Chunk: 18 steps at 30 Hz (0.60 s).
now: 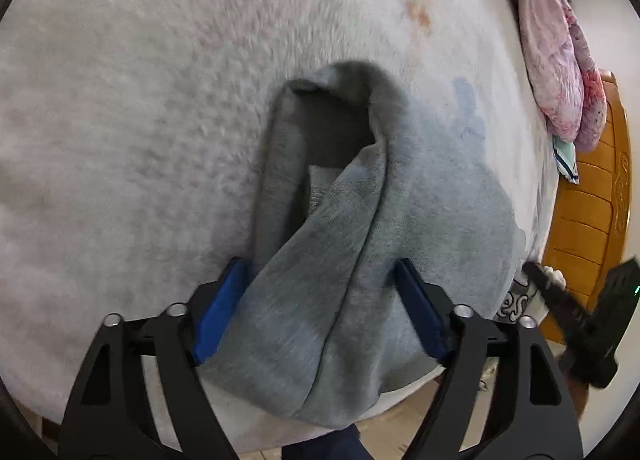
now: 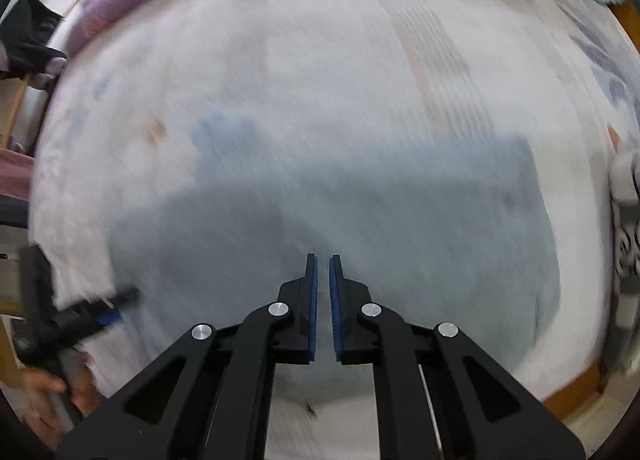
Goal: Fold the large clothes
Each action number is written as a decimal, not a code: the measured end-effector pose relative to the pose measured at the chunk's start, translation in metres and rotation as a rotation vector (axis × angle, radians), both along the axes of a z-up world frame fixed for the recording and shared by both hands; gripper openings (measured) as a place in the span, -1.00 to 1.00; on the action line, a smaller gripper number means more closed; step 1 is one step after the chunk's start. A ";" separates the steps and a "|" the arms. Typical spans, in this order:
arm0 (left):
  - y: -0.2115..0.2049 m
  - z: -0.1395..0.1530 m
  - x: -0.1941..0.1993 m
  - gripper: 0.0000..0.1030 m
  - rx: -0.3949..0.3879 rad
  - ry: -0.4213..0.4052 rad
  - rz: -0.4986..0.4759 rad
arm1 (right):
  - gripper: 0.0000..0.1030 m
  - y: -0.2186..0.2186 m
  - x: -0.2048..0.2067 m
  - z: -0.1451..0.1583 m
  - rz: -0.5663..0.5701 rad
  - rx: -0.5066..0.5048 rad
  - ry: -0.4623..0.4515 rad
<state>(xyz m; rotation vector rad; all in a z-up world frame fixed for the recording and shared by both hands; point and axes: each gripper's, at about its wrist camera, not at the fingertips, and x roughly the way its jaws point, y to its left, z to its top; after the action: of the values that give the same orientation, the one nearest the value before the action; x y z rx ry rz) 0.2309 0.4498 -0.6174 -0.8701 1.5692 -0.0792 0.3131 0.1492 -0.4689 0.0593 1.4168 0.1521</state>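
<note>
On the white fleece bed cover [image 1: 120,108], your left gripper [image 1: 320,292] gapes wide around the grey garment's [image 1: 320,260] rolled end, unpinched. It's soft, limp; take a doubled edge. Your right gripper [image 2: 323,300] hovers nearly closed, empty.

The soft fleece garment [image 1: 340,260] is plain grey-blue, darker inside its folds. The fuzzy bed cover [image 1: 140,100] is off-white with a small orange-brown stain [image 1: 418,16]. The bunched quilt [image 1: 556,72] is pink and lilac, mottled. The carved wooden bedframe [image 1: 588,204] is honey-orange.
</note>
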 end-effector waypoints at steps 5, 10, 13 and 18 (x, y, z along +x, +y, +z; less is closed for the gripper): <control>0.001 -0.007 0.009 0.71 -0.044 0.015 -0.033 | -0.90 0.019 0.022 -0.060 0.016 -0.020 0.125; -0.020 -0.004 0.011 0.61 0.005 -0.027 -0.066 | -0.90 0.012 0.028 -0.064 -0.039 0.001 0.154; -0.022 -0.003 0.007 0.38 -0.006 -0.029 -0.058 | -0.90 0.008 0.003 -0.037 -0.035 0.011 0.162; -0.014 -0.006 -0.001 0.23 -0.035 -0.029 -0.025 | -0.91 0.000 -0.048 -0.030 -0.014 -0.005 0.221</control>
<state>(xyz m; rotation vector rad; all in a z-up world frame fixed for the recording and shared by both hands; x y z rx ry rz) 0.2298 0.4358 -0.6236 -0.8728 1.5558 -0.1368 0.2654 0.1497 -0.4989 0.0836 1.6367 0.1337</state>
